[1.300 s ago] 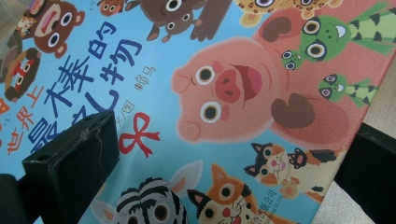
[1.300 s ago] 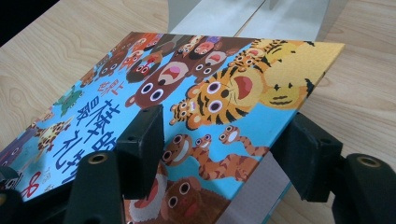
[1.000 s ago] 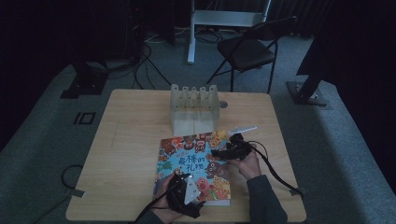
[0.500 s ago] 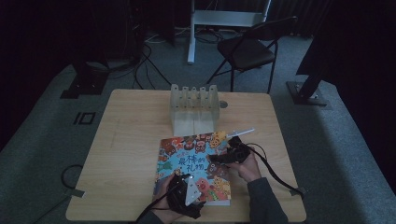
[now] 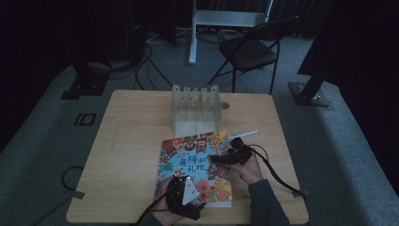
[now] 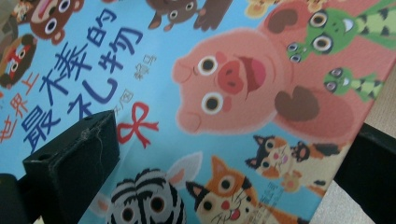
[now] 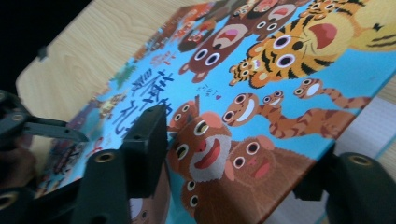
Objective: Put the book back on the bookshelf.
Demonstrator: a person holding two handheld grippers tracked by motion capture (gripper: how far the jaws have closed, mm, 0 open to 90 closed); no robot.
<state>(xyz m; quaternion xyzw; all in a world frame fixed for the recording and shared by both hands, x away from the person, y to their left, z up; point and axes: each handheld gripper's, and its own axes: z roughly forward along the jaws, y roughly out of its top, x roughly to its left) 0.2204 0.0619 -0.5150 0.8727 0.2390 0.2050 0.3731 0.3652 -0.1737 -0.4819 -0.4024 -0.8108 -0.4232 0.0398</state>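
A picture book (image 5: 195,162) with cartoon animals on a blue cover lies on the wooden table (image 5: 136,141). My left gripper (image 5: 180,178) is at the book's near edge and stands open. In the left gripper view (image 6: 219,140), one jaw rests over the cover (image 6: 233,84) and the other is past the book's edge. My right gripper (image 5: 220,159) is at the book's right edge. In the right gripper view (image 7: 247,149), its jaws have just been closing. The cover's edge (image 7: 280,74) runs between them, and no pad visibly presses on it.
A clear plastic rack (image 5: 195,106) with several slots stands behind the book. A thin white stick (image 5: 243,133) lies just right of the book's far corner. A folding chair (image 5: 249,49) and stand legs (image 5: 193,42) are on the carpet beyond the table.
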